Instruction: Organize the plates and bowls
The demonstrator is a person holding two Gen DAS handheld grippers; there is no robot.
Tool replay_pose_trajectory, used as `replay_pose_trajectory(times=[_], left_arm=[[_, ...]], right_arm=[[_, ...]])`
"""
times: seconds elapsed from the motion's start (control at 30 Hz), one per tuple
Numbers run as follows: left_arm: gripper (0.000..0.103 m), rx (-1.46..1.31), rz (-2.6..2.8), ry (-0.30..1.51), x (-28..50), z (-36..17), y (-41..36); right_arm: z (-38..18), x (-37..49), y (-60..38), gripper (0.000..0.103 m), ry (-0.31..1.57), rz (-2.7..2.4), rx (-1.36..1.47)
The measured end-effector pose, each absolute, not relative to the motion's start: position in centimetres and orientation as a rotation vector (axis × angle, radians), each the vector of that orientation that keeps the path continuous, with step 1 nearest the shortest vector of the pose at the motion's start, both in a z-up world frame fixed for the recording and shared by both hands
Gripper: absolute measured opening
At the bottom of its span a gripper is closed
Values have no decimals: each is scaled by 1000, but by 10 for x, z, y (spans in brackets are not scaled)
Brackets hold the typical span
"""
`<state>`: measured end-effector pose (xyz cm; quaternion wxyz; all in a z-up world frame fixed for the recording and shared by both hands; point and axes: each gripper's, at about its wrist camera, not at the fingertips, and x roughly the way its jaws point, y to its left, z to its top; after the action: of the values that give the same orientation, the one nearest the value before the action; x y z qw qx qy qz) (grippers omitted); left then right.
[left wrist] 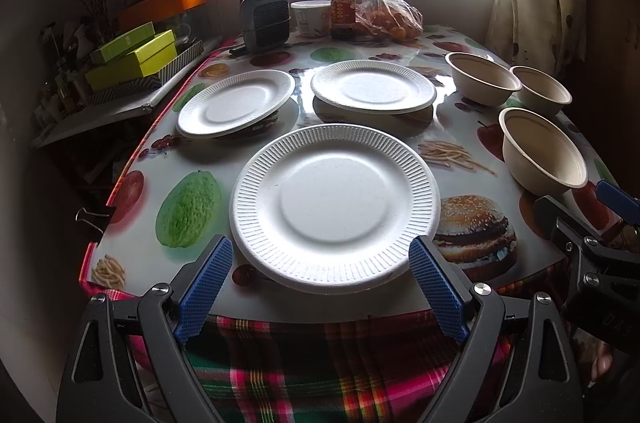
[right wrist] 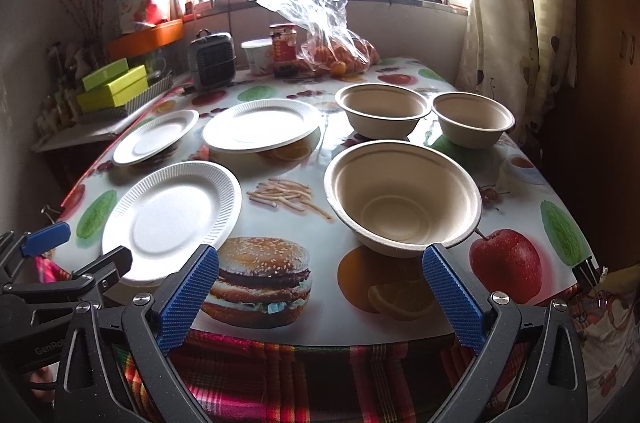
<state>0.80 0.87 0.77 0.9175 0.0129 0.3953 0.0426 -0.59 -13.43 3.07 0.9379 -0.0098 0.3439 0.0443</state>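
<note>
Left gripper [left wrist: 322, 263] wide open, empty, framing nearest plate [left wrist: 334, 207] for stacking | right gripper [right wrist: 320, 273] wide open, empty, facing nearest bowl [right wrist: 402, 197] for nesting | desk [right wrist: 520, 191]

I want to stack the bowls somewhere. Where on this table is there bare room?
Bare cloth lies between the nearest white paper plate and the nearest beige paper bowl, over the burger print, and right of that bowl over the apple print. The far edge is crowded: grey heater, red-labelled jar, clear plastic bag of oranges.
</note>
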Motion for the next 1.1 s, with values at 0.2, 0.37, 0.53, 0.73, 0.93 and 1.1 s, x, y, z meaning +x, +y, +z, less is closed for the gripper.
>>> replay_pose_trajectory(times=[0.2, 0.37, 0.53, 0.73, 0.93, 1.1], left_arm=[[90, 27, 87, 813, 8, 8, 9], [90, 26, 86, 813, 9, 8, 9], [90, 27, 86, 813, 9, 8, 9], [90, 11, 86, 817, 16, 10, 14], [90, -44, 103, 823, 29, 18, 37], [90, -71, 139, 810, 42, 27, 67]], right_arm=[[31, -6, -134, 103, 701, 90, -21], [31, -6, -134, 103, 701, 90, -20], [31, -6, -134, 103, 702, 91, -20], [36, 3, -130, 103, 688, 113, -32], [50, 25, -122, 103, 681, 174, -24], [61, 49, -107, 103, 695, 242, -42]])
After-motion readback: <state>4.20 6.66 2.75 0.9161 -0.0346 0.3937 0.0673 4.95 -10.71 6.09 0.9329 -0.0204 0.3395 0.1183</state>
